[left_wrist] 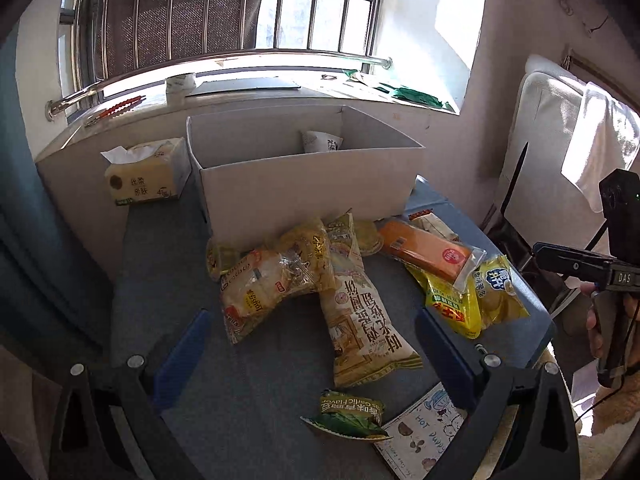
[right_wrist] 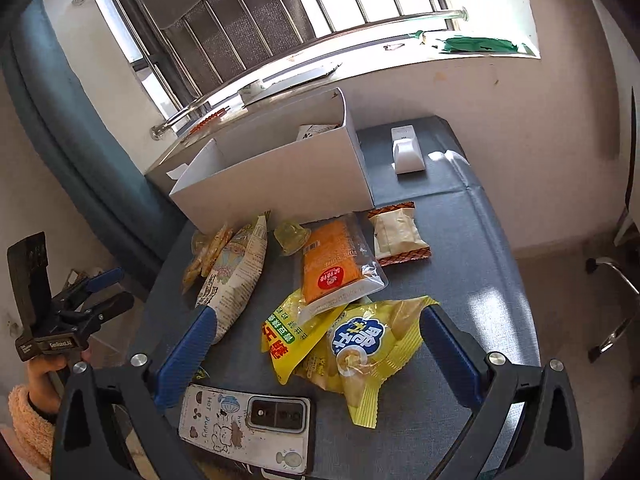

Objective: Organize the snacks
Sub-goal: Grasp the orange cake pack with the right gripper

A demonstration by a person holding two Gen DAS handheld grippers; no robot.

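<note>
A white cardboard box [left_wrist: 304,184] [right_wrist: 280,176] stands at the back of the blue-grey table, with one white packet [left_wrist: 320,141] inside. Snacks lie loose in front of it: a long pale packet [left_wrist: 360,312] [right_wrist: 236,268], a clear bag of biscuits [left_wrist: 260,284], an orange packet [left_wrist: 424,252] [right_wrist: 332,264], two yellow packets [right_wrist: 296,332] [right_wrist: 368,348] and a small green packet [left_wrist: 348,412]. My left gripper [left_wrist: 313,314] hovers open over the long pale packet. Above the yellow packets my right gripper [right_wrist: 318,312] is open and holds nothing.
A phone [right_wrist: 248,424] in a cartoon case lies at the table's near edge. A tissue pack [left_wrist: 144,176] sits left of the box, a small white device [right_wrist: 408,152] to its right. A brown-edged white packet [right_wrist: 400,232] and a jelly cup [right_wrist: 292,236] lie by the box.
</note>
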